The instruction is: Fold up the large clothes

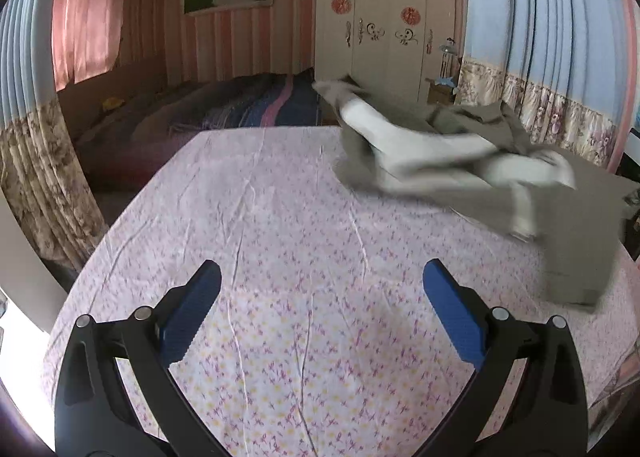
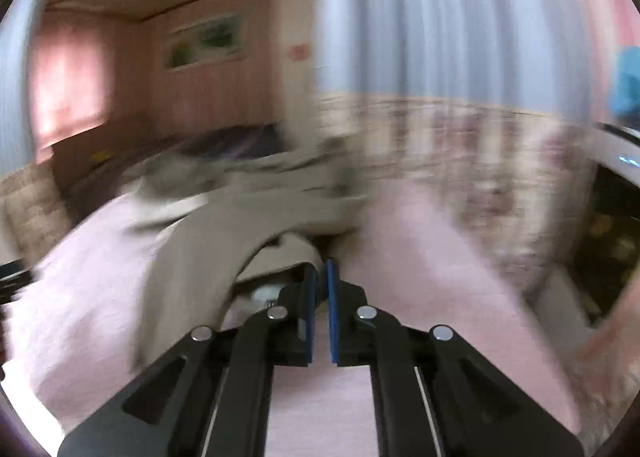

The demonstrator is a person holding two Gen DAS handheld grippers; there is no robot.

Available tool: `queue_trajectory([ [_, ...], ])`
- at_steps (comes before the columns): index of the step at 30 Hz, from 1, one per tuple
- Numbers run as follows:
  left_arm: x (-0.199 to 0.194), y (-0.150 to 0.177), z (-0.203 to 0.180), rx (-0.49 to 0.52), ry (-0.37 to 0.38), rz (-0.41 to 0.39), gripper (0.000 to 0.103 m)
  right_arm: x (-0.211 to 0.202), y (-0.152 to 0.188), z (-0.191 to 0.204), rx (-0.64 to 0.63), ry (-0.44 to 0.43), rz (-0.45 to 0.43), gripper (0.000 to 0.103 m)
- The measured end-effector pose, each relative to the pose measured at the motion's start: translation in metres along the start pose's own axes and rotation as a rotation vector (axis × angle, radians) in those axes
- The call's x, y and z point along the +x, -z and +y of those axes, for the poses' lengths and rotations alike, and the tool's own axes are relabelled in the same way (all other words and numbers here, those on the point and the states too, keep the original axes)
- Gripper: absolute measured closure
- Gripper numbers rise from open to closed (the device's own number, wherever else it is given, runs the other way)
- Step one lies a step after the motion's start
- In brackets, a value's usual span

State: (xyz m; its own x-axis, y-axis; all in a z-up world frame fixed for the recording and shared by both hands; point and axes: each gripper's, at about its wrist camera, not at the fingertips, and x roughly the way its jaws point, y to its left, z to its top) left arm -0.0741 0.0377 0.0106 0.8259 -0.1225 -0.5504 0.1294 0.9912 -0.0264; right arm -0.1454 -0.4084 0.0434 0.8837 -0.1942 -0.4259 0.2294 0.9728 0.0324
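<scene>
An olive-khaki garment (image 1: 580, 225) with a pale lining lies rumpled on the right side of the floral bed sheet (image 1: 280, 217); its pale strip is motion-blurred. My left gripper (image 1: 322, 271) hovers open over bare sheet, well left of the garment, with nothing between its blue pads (image 1: 192, 313). In the blurred right wrist view, my right gripper (image 2: 321, 267) is shut, its blue pads pinching an edge of the garment (image 2: 192, 241). The cloth trails away from the tips to the left over the pink sheet (image 2: 420, 257).
A dark striped blanket (image 1: 224, 105) lies beyond the sheet's far edge. A white wardrobe (image 1: 384, 17) stands at the back. Blue curtains with floral hems hang on the right (image 1: 540, 17) and left (image 1: 36, 161).
</scene>
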Motion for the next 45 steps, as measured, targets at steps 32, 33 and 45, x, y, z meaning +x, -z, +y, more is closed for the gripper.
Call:
queue_trajectory([
  [32,0.163,-0.017,-0.115,0.167,0.196,0.195,0.036,0.074,0.04,-0.076,0.052,0.01,0.123,0.094],
  [33,0.165,-0.017,-0.118,0.18,0.203,0.202,0.045,0.075,0.04,-0.077,0.056,0.011,0.125,0.094],
  [45,0.112,-0.04,-0.112,0.168,0.229,0.102,0.089,0.064,0.029,-0.075,0.082,-0.006,0.102,0.096],
])
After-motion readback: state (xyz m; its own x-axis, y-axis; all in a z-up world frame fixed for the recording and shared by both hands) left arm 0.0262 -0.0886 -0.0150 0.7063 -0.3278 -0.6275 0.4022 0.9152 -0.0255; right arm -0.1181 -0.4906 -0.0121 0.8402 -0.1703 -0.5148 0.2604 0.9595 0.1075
